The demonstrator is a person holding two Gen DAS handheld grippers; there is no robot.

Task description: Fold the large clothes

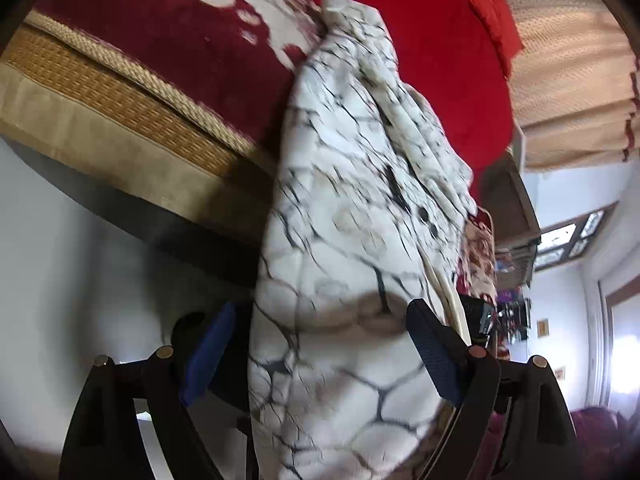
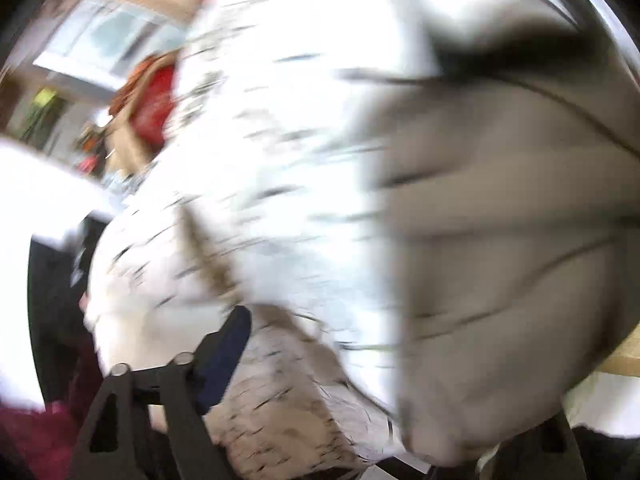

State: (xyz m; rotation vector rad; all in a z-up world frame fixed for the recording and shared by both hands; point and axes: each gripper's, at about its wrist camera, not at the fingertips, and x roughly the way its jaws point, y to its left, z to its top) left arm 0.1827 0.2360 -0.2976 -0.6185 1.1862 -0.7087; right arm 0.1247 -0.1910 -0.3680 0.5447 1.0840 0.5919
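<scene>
Blue-padded fingers of the left hand-held gripper frame the near edge of the left wrist view, and they stand wide apart. Between them hangs a thick fold of the white garment, printed with dark crackle lines. The fabric lies against the right pad, while a narrow gap shows beside the left pad, so the jaws are spread around the cloth without clamping it. From there the garment runs up and away, draped over the edge of a bed. On the left of it lies a dark red blanket with a pale pattern, over a woven tan mattress edge. On the right of it spreads a bright red cover.

Seen from the right wrist, everything is heavily blurred. Only the left finger of the right hand-held gripper shows, its dark blue pad touching the same white garment. Cloth fills the frame and hides the other finger, so I cannot tell whether this gripper clamps it.
</scene>
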